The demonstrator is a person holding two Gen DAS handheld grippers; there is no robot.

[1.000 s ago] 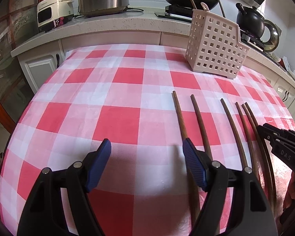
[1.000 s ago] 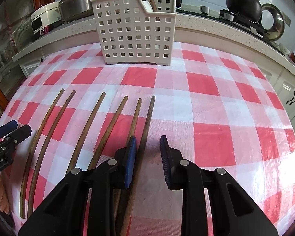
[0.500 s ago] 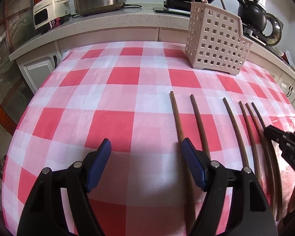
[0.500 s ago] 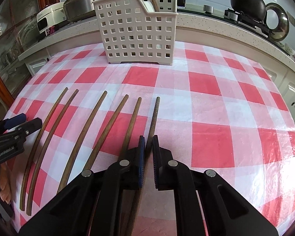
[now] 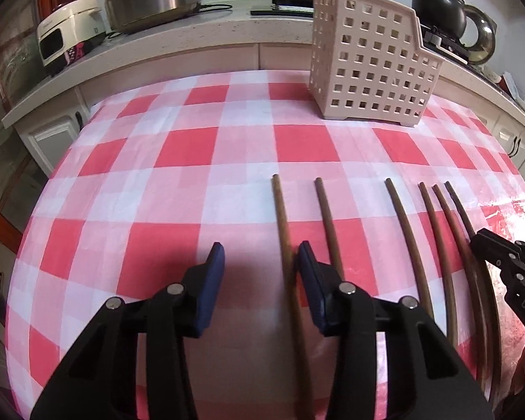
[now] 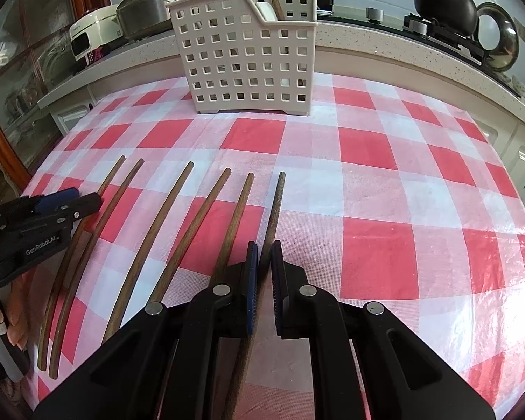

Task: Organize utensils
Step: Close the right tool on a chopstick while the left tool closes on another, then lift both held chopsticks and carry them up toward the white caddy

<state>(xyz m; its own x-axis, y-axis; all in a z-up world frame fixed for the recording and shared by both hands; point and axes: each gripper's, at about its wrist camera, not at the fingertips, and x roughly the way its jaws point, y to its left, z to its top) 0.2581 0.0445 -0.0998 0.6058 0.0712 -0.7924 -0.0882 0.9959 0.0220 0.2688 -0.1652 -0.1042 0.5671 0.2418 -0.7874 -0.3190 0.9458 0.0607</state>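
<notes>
Six brown chopsticks [image 6: 178, 217] lie in a row on the checked cloth [image 6: 385, 182], and the right gripper [image 6: 262, 280] has its pads pinched on the rightmost stick [image 6: 274, 206]. The left gripper [image 5: 259, 280] sits low at the other end of the row, jaws apart with the leftmost stick [image 5: 283, 231] between them, not squeezed. The white basket [image 6: 248, 56] stands at the far edge of the cloth, well apart from the sticks.

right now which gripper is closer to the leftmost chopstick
Left. The left gripper straddles the leftmost chopstick; the right gripper is at the row's far end.
</notes>
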